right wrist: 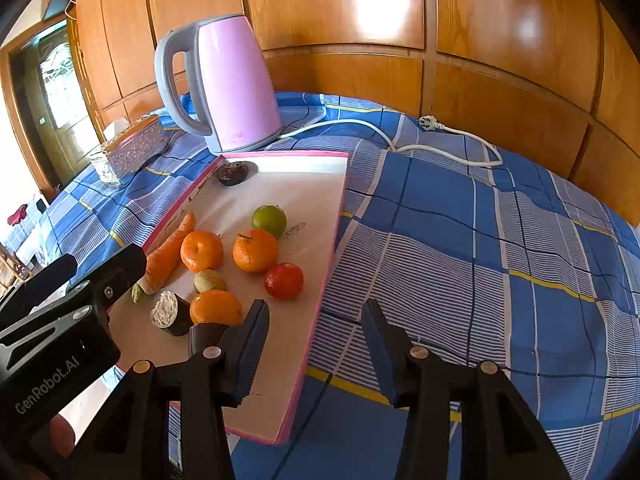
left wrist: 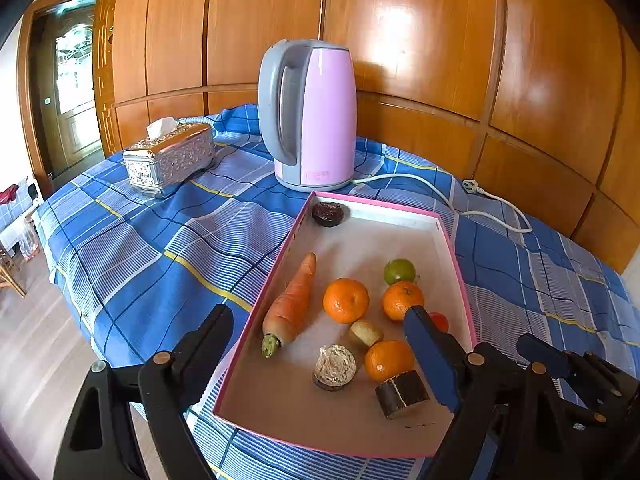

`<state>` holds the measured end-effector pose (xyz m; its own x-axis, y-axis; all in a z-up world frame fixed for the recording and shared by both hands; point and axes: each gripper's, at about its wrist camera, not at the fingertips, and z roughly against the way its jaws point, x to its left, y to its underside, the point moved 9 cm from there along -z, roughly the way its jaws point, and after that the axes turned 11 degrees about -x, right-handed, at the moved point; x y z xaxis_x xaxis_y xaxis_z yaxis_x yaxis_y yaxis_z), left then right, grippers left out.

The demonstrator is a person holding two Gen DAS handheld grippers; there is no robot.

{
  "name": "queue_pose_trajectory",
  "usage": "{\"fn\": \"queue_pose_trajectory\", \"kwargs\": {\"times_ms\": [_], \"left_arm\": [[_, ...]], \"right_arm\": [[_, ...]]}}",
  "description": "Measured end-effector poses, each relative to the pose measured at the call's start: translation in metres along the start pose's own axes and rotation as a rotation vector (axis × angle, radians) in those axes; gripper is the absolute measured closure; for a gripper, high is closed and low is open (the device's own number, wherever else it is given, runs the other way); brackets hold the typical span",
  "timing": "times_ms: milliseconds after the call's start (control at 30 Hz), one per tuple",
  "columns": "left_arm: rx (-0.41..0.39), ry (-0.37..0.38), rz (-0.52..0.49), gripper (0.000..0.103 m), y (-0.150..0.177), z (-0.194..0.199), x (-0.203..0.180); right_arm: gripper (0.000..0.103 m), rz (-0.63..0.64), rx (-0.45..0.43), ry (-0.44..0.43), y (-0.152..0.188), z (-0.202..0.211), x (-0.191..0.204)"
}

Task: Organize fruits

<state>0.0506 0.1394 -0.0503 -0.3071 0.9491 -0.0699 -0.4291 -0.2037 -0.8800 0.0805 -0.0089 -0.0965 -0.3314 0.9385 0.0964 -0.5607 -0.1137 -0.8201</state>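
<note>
We hold both grippers over the near end of the pink-rimmed tray (left wrist: 460, 264), which lies on the blue checked tabletop (left wrist: 140, 248). The left gripper (left wrist: 320, 326) is released and empty, its jaws spread wide across the tray's near left wall. The right gripper (right wrist: 316, 318) is also released and empty, its jaws straddling the tray's right edge.

Everything to sort already lies inside the tray, ahead of us. Between the left gripper's jaws we see a carrot (left wrist: 294, 304), a tangerine (left wrist: 346, 300), a small kiwi (left wrist: 365, 333) and a second tangerine (left wrist: 388, 360). A third tangerine (left wrist: 402, 300) and a green fruit (left wrist: 399, 271) lie beyond its right finger. The red tomato (right wrist: 284, 281) sits just ahead of the right gripper's left finger.

We judge the next pick is not yet chosen. To do it well, we should take one round fruit at a time, centre it between the pads and come down steeply. The fruits lie close together, so a finger may nudge a neighbour and roll it. The two dark cut pieces (left wrist: 402, 394) nearest us look like they could get in the way. We should close gently, since the tangerines and tomato probably bruise.
</note>
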Motion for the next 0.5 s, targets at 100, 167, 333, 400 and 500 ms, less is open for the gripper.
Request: {"fn": "queue_pose_trajectory", "kwargs": {"times_ms": [100,167,333,400,500], "left_arm": [[0.001,0.001,0.000,0.015,0.0000,-0.0002,-0.0004],[0.003,0.002,0.000,0.014,0.0005,-0.0003,-0.0005],[0.009,0.002,-0.001,0.014,0.0009,-0.0011,-0.0008],[0.011,0.004,-0.001,0.014,0.0012,-0.0010,-0.0013],[0.011,0.003,-0.003,0.013,0.0012,-0.0008,-0.0015]], "right_arm": [[0.054,0.000,0.001,0.000,0.0005,-0.0002,0.0002],[0.054,0.001,0.002,0.000,0.0007,-0.0002,0.0003],[0.054,0.004,0.003,-0.001,0.0010,-0.0007,0.0009],[0.054,0.004,0.003,-0.001,0.0010,-0.0007,0.0008],[0.054,0.006,0.002,-0.001,0.0010,-0.0008,0.0010]]}}
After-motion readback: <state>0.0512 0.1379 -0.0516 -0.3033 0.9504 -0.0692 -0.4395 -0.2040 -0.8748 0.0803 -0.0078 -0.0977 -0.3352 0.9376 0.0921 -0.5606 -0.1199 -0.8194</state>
